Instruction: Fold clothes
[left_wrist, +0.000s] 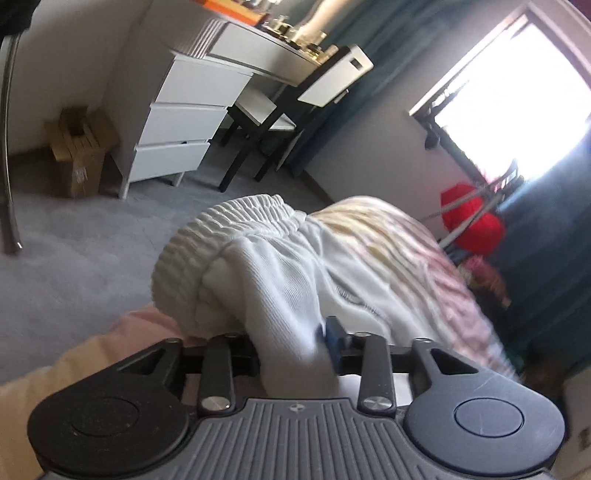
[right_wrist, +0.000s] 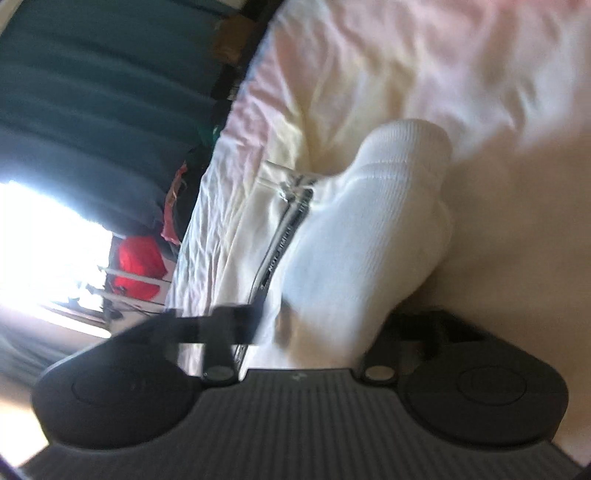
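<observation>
A white ribbed garment (left_wrist: 280, 280) lies bunched on the bed (left_wrist: 406, 251), its gathered ribbed hem (left_wrist: 221, 229) toward the carpet. A fold of it runs back between the fingers of my left gripper (left_wrist: 293, 347), whose jaws stand apart around the cloth without squeezing it. In the right wrist view the same garment (right_wrist: 369, 229) shows a ribbed cuff end and a dark zipper (right_wrist: 291, 229). My right gripper (right_wrist: 328, 325) is blurred, with its jaws wide and the white cloth lying loose between them. The fingertips are mostly hidden by fabric.
The bed sheet (right_wrist: 424, 74) is pale pink and yellow, and rumpled. Beyond the bed's edge are grey carpet (left_wrist: 74, 266), a white chest of drawers (left_wrist: 181, 122), a dark chair (left_wrist: 273, 110), a cardboard box (left_wrist: 79, 147), a metal pole (left_wrist: 7, 147) and a red object (left_wrist: 469, 221) under the bright window.
</observation>
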